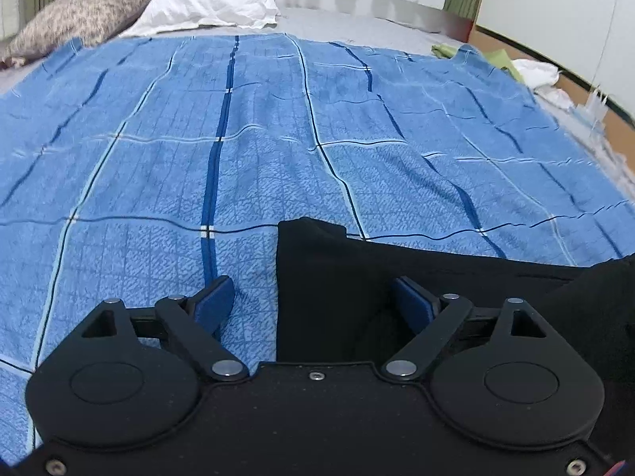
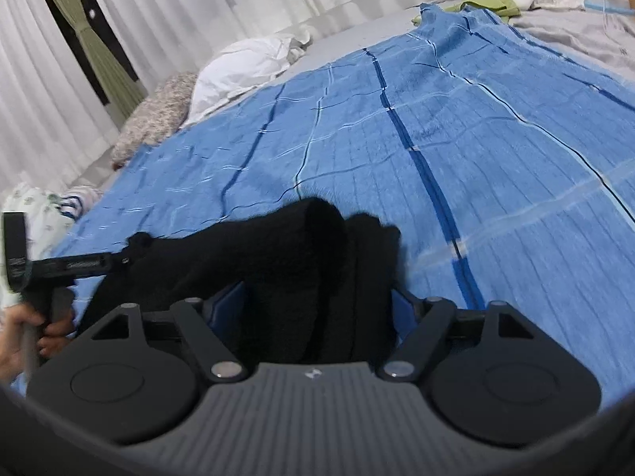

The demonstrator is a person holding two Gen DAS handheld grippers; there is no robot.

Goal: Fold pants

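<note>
- Pants point(image 1: 397, 277) — black, lie bunched on the blue checked blanket point(image 1: 198, 139) over the bed, at its near edge; one straight edge & a square corner show in the left wrist view, a rumpled heap in the right wrist view.
- Left gripper point(image 1: 313, 301): jaws wide apart, nothing clamped. One pad sits over bare blanket, the other over the black cloth; the pants' edge runs between them.
- Right gripper point(image 2: 317, 305): jaws wide too, straddling the heap. Cloth fills the gap, but whether the pads press on it — can't tell; looks loose.
- Handling, my guess: soft, limp, light fabric w/ a slightly fuzzy look, prob. knit. No stiffness, so it'll sag & drag from any pinch point; not fragile, not very slippery.
- Where to grab: at hems or waistband corners, both layers together, one gripper per corner, so the cloth hangs flat rather than twisting.
- Risk: pinching the blanket along w/ the pants, esp. on the left side.
</note>
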